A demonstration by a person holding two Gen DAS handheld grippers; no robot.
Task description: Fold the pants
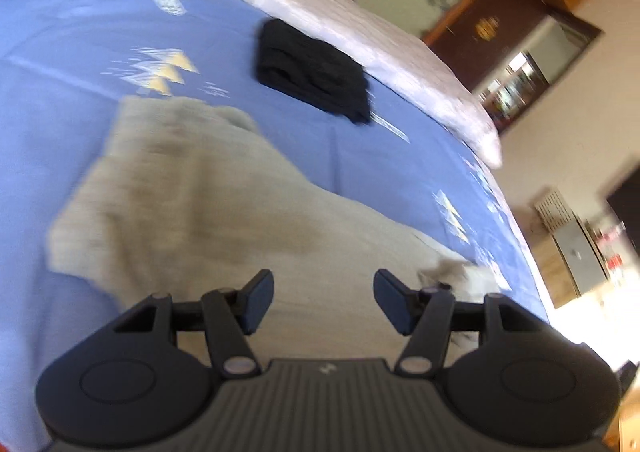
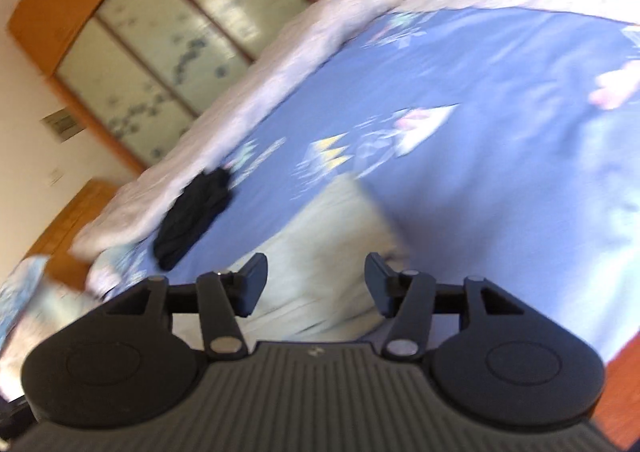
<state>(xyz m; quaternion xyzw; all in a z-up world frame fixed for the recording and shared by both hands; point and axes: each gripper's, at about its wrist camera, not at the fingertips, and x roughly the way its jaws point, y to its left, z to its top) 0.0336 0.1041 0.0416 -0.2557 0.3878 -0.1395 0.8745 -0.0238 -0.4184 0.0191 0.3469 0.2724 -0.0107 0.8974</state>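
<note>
Light beige pants (image 1: 192, 203) lie spread and rumpled on the blue bedspread (image 1: 72, 103). My left gripper (image 1: 323, 302) is open and empty just above their near part. In the right wrist view the same pants (image 2: 328, 252) lie below my right gripper (image 2: 316, 286), which is open and empty. Both views are blurred.
A folded black garment (image 1: 312, 71) lies on the bedspread next to a rolled pale quilt (image 1: 360, 35); it also shows in the right wrist view (image 2: 196, 215). A wardrobe with glass doors (image 2: 160, 51) stands behind the bed. The bed's edge (image 1: 520, 236) is to the right.
</note>
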